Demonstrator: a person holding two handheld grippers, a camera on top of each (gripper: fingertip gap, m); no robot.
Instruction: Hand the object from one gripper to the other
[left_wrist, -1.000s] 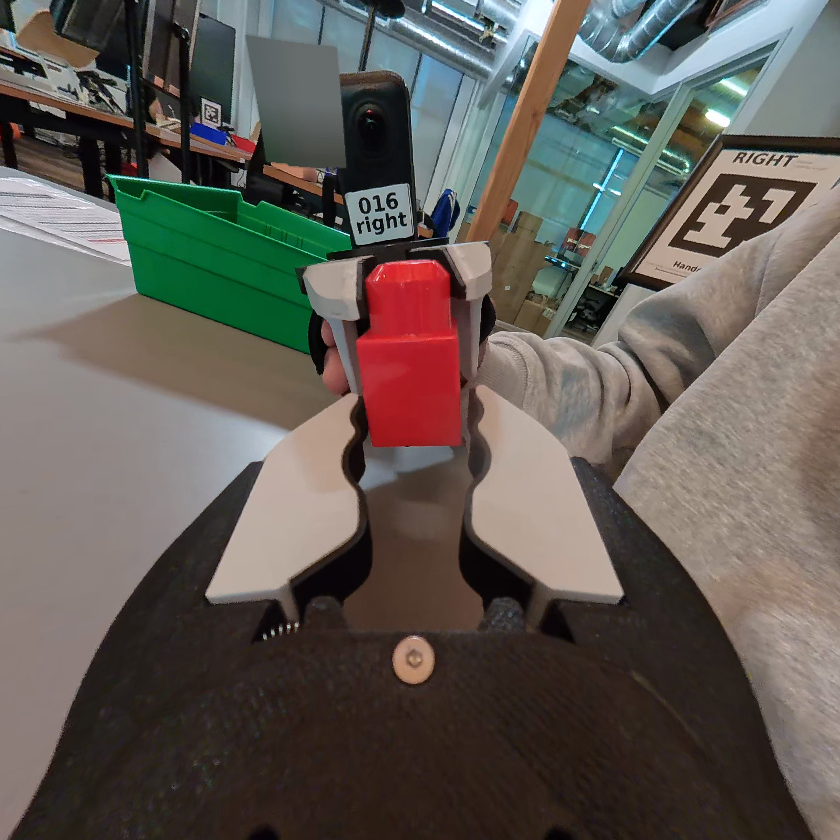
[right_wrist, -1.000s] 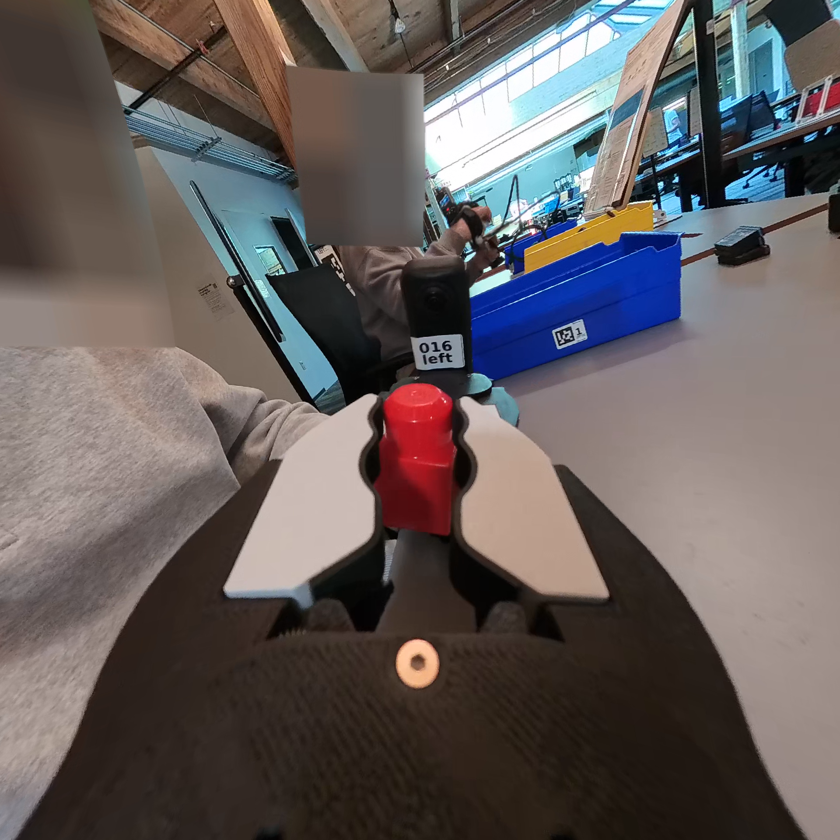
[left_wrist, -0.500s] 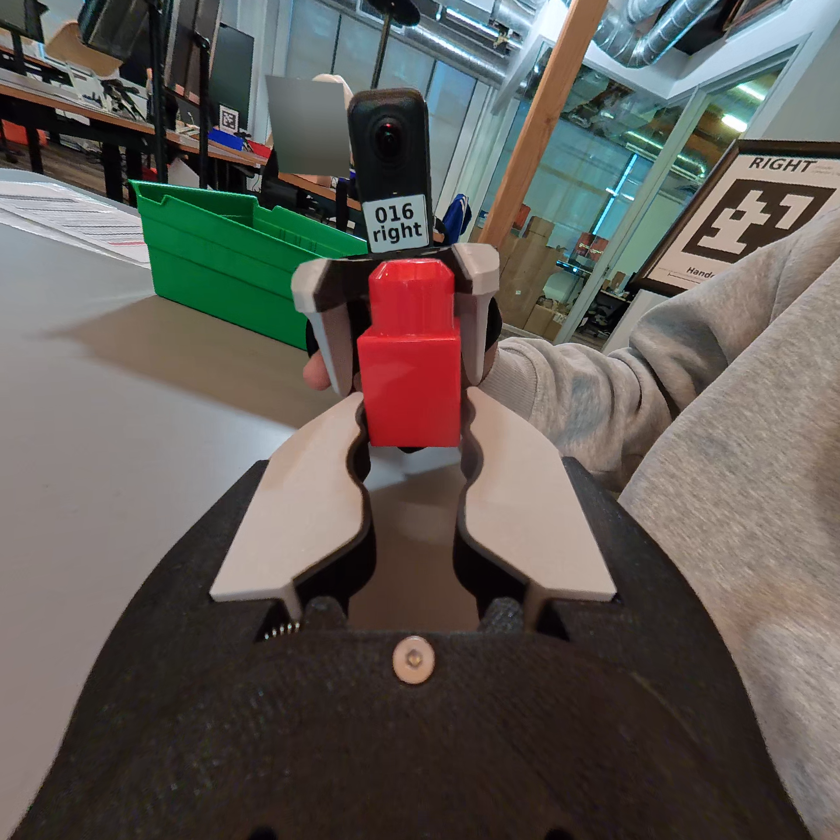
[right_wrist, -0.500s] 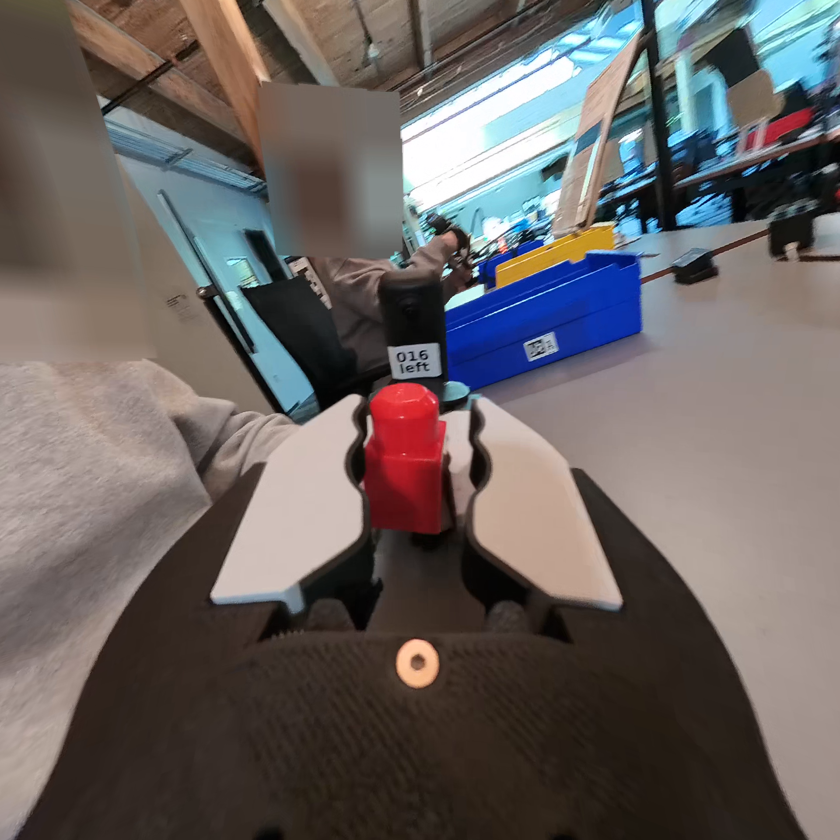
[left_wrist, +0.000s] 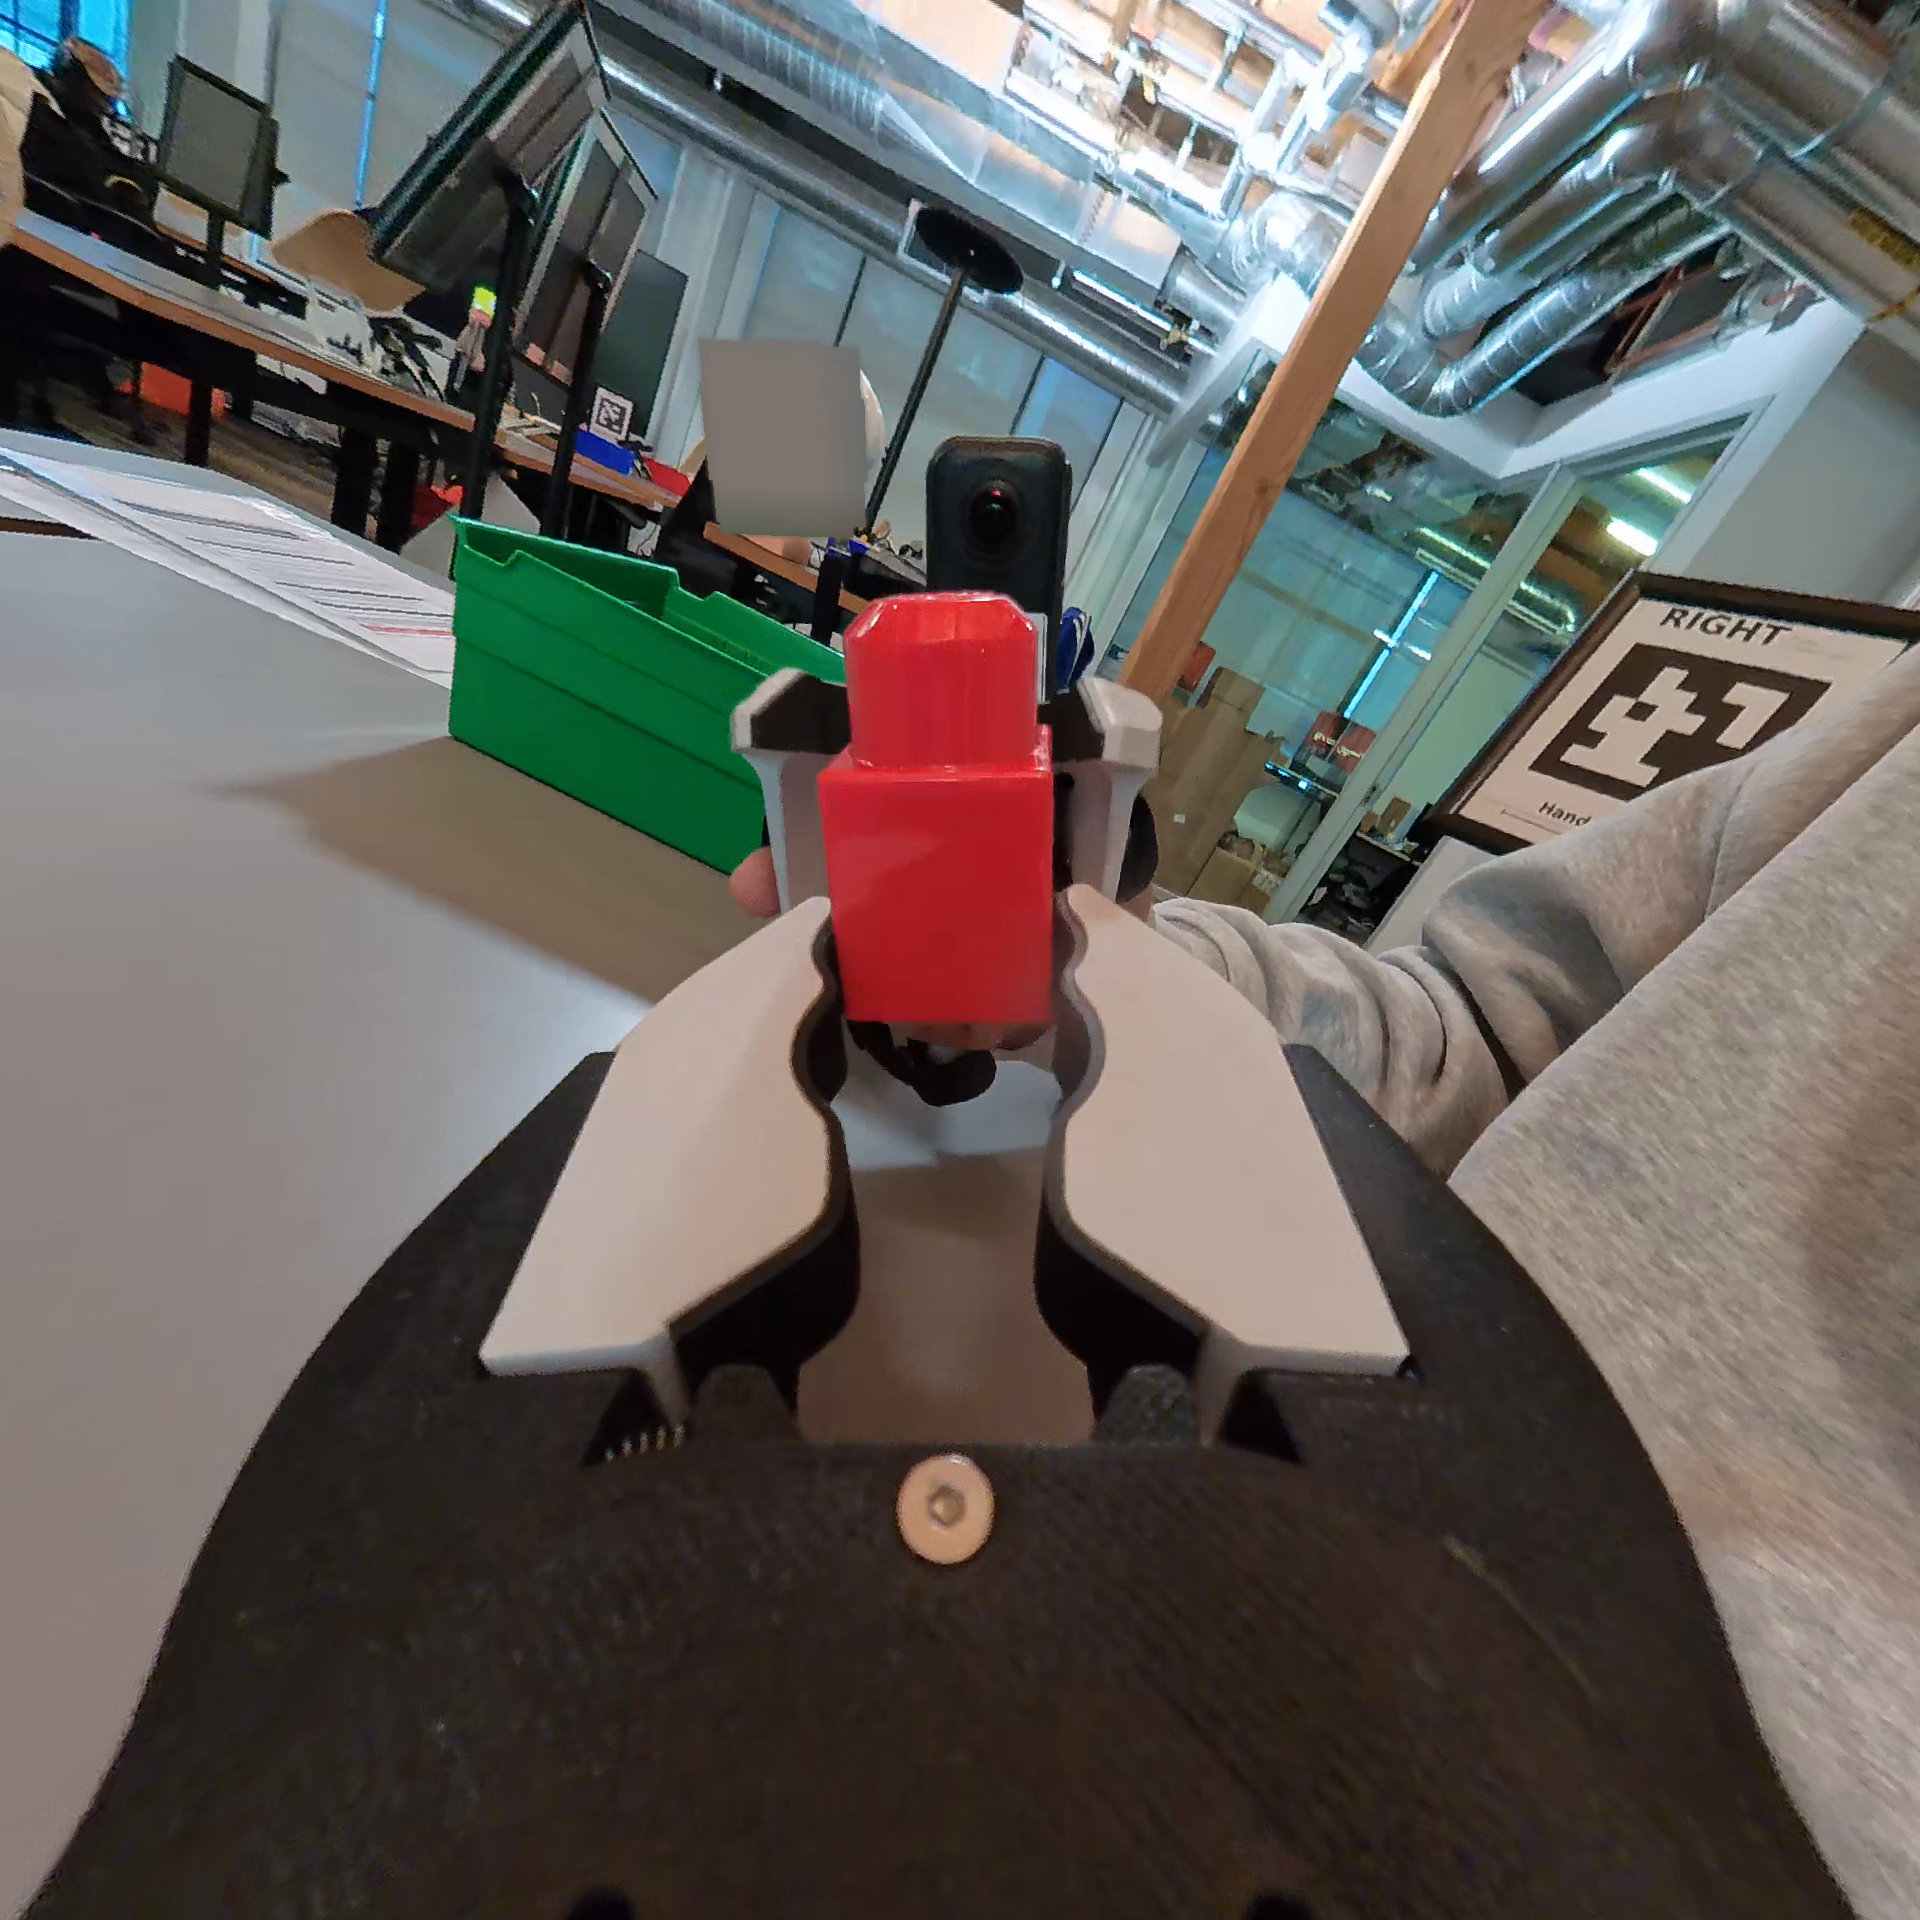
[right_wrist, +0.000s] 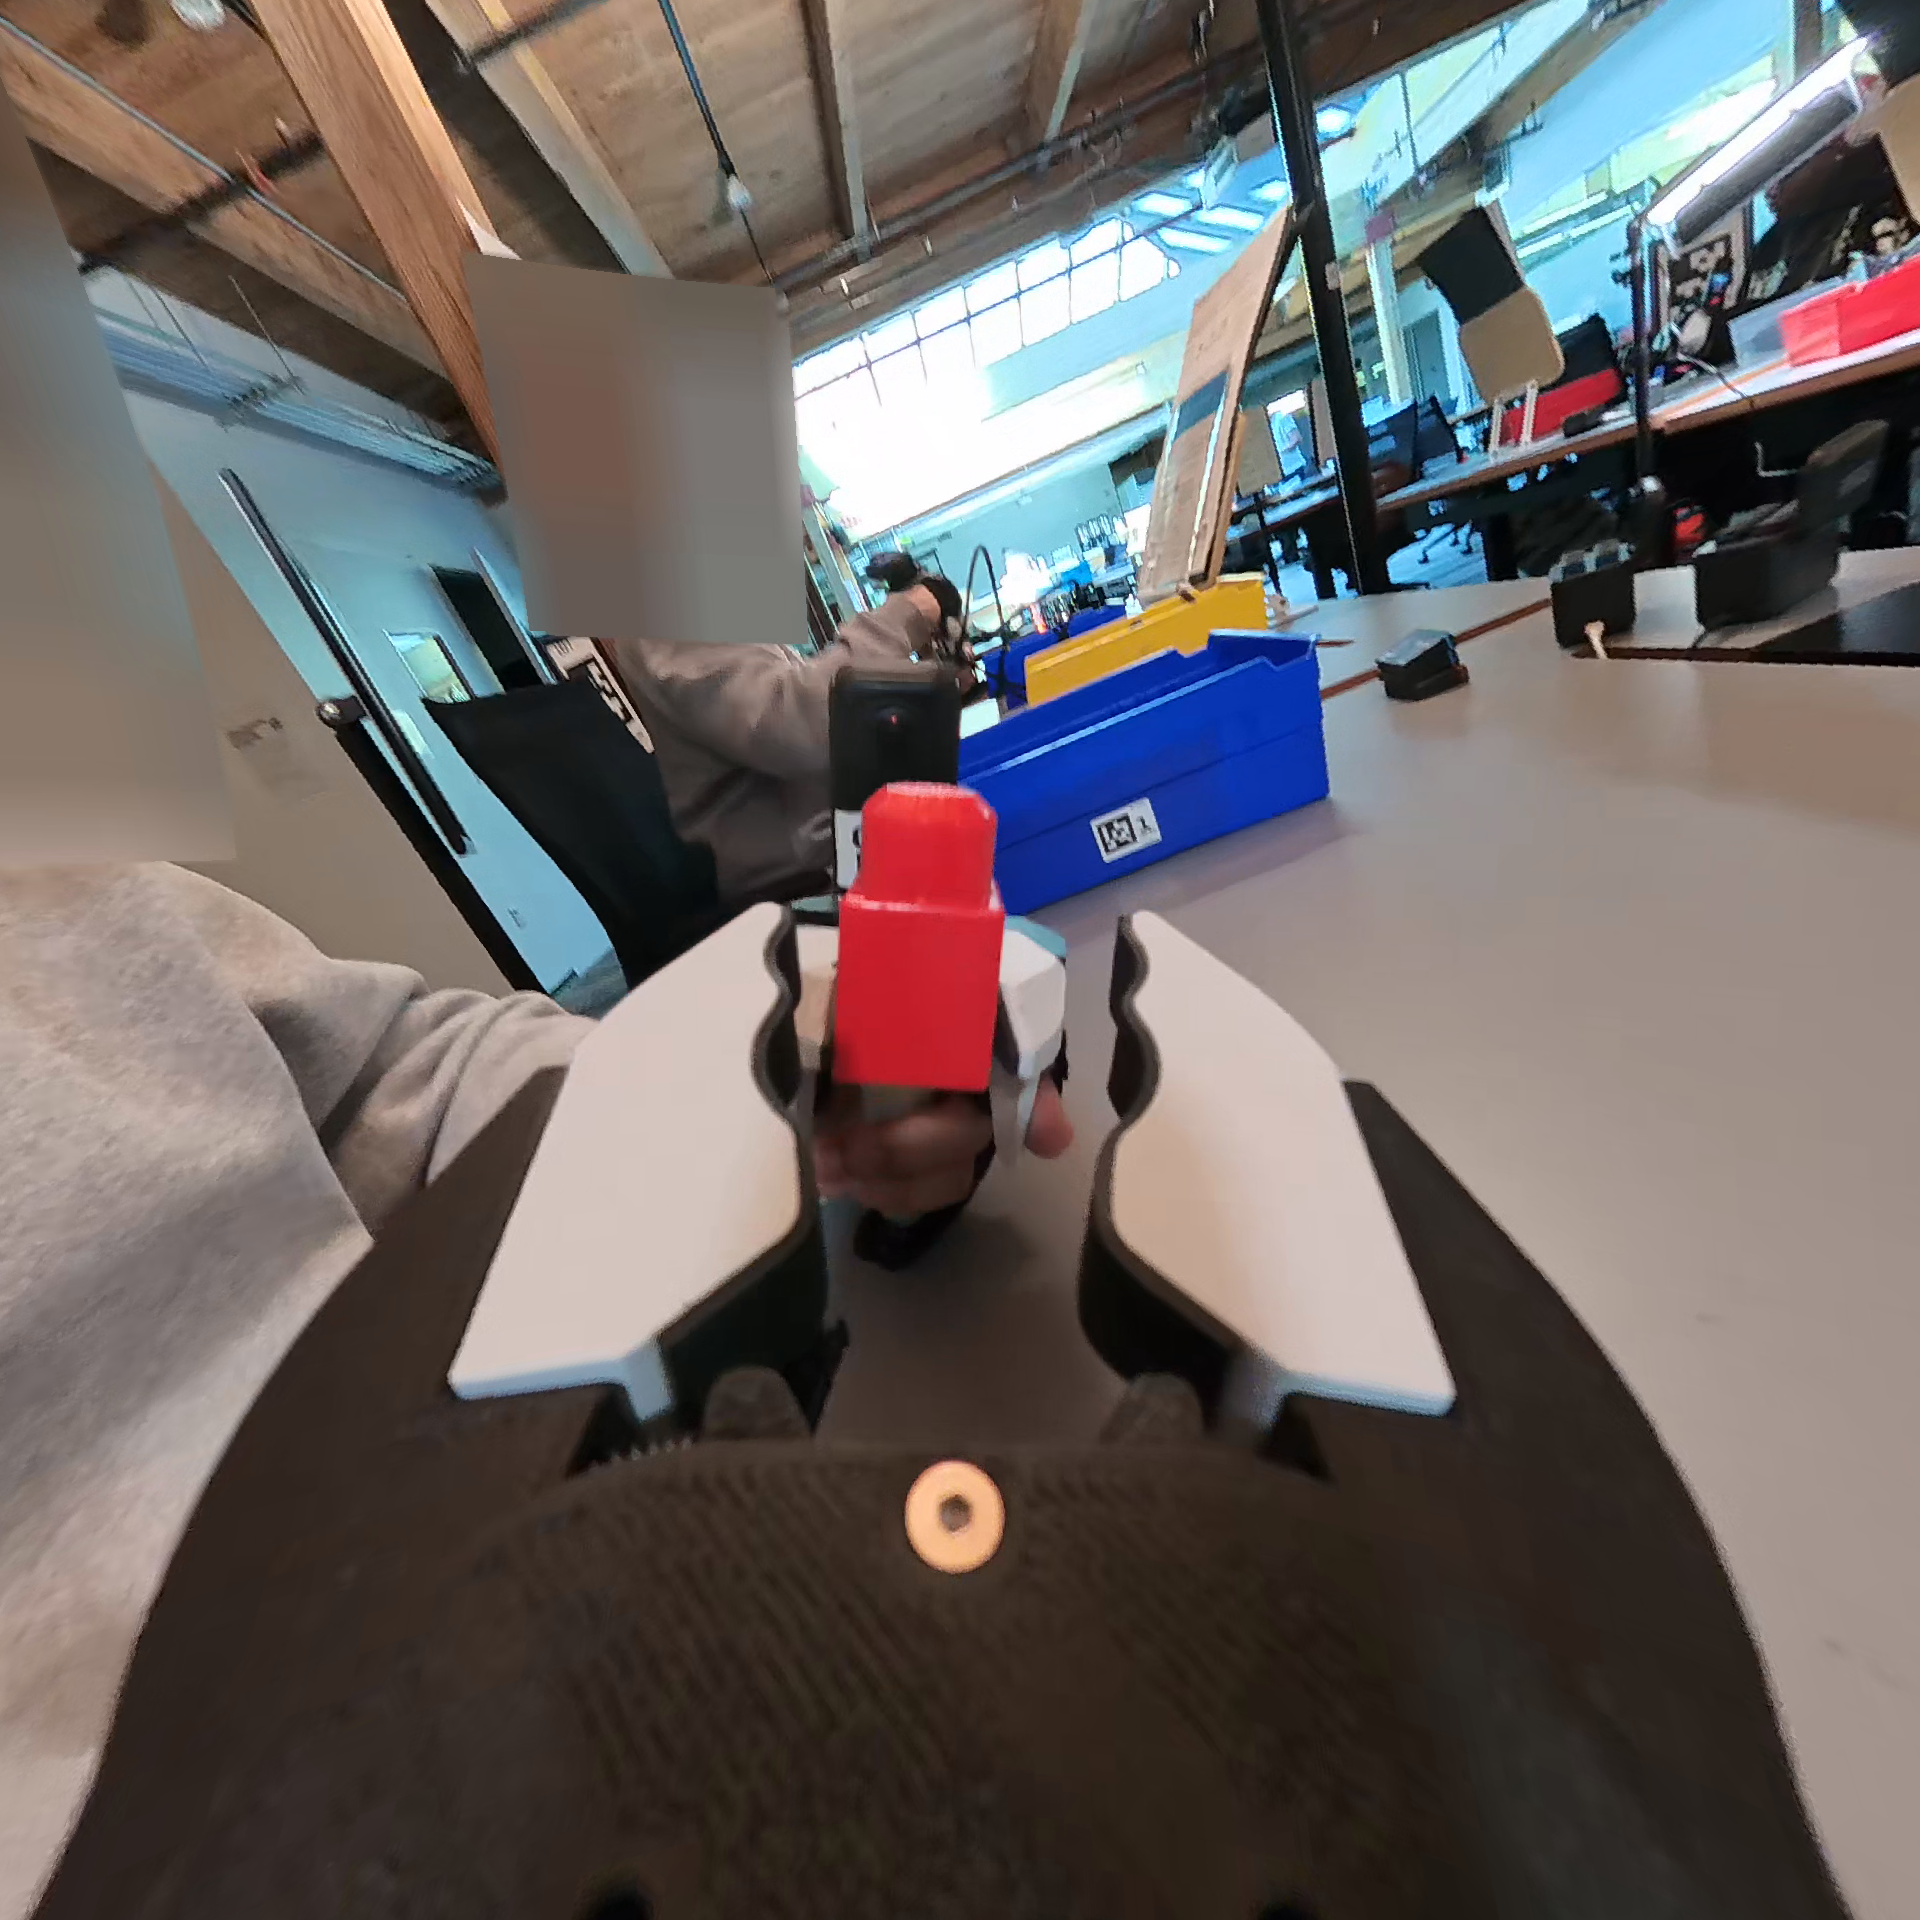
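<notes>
left gripper: tips clamped on red block, held above grey table | right gripper: spread wide, clear of block | green bin far left | blue bin far right

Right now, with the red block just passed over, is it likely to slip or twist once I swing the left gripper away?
The red block looks rigid and glossy, so it could be a bit slippery. The left gripper clamps only its lower flat sides near the tips, so a fast swing might pivot it. It is probably light plastic. The right gripper stands open and clear.
</notes>
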